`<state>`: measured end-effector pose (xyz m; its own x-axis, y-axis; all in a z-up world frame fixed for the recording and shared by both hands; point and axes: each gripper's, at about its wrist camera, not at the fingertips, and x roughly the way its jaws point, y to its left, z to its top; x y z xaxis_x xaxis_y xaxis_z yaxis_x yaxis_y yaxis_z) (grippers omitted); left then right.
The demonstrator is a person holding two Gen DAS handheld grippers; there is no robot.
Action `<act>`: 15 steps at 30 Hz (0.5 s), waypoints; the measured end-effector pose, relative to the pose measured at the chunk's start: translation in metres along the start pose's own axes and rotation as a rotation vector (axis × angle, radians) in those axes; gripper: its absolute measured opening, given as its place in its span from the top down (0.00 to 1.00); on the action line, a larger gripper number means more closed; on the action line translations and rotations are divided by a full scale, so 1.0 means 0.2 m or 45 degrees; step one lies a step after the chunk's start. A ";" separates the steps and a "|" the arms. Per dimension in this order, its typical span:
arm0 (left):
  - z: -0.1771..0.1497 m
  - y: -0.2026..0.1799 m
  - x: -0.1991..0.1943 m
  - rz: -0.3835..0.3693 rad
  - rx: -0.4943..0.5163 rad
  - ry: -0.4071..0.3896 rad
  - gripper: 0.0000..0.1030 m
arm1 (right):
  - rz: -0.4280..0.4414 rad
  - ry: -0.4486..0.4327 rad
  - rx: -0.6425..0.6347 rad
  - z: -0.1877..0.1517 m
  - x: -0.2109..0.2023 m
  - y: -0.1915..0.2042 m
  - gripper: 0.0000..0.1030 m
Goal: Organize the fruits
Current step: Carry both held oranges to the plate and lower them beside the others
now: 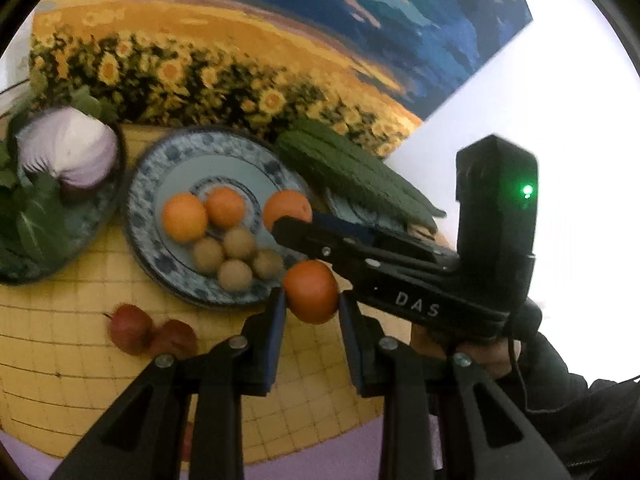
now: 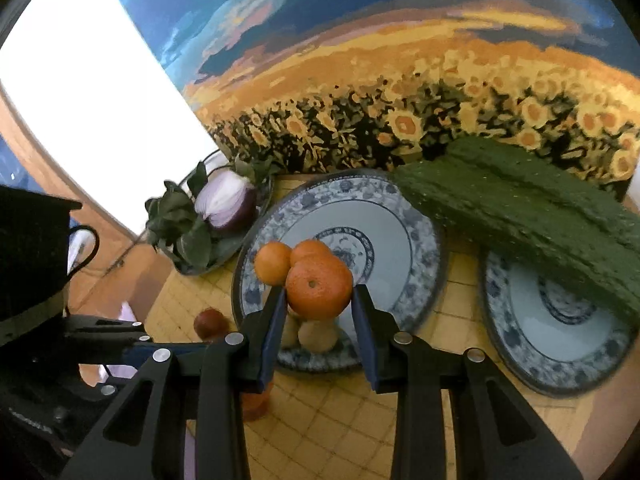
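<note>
Left gripper (image 1: 312,300): closed snug on one orange fruit (image 1: 311,291), a pad pressing each side, jaws only as wide as the fruit, held up off the yellow checked cloth (image 1: 80,360). Right gripper (image 2: 319,300): also closed snug on a second orange fruit (image 2: 319,286), stem dot facing the camera, pads touching both sides, held above the near rim of the blue-patterned plate (image 2: 424,264). In the left wrist view: the plate at 10 o'clock from the held fruit, with two oranges (image 1: 184,217) side by side and four small tan round fruits (image 1: 236,256) bunched at its near edge. Two dark red fruits (image 1: 132,328) on the cloth at 8 o'clock from the plate, touching each other. Bumpy green gourds (image 1: 352,168) at 2 o'clock from the plate, resting over a second plate (image 2: 560,320). Half a purple onion (image 1: 68,152) with green leaves (image 1: 36,216) on a dish at 9 o'clock. Sunflower picture (image 1: 240,60) standing behind everything. Hand (image 1: 480,356) in a dark sleeve under the right gripper's black body at 3 o'clock.
</note>
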<state>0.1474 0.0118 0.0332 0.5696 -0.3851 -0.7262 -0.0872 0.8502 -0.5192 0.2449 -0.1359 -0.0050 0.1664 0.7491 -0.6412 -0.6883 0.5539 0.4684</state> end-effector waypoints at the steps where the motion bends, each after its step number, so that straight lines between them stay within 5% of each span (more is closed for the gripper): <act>1: 0.01 0.00 0.00 0.003 -0.010 -0.011 0.73 | 0.006 -0.005 0.016 0.01 0.01 -0.01 0.67; 11: 0.24 0.19 -0.04 0.149 -0.187 -0.147 0.73 | -0.026 -0.010 0.040 0.04 0.06 -0.04 0.66; 15: 0.29 0.30 0.08 0.202 -0.280 -0.086 0.73 | -0.015 -0.031 0.050 0.09 0.06 -0.06 0.66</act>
<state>0.1993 0.0768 0.0165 0.5870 -0.2227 -0.7783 -0.3508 0.7965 -0.4924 0.2670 -0.1268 -0.0073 0.1921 0.7509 -0.6319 -0.6583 0.5761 0.4845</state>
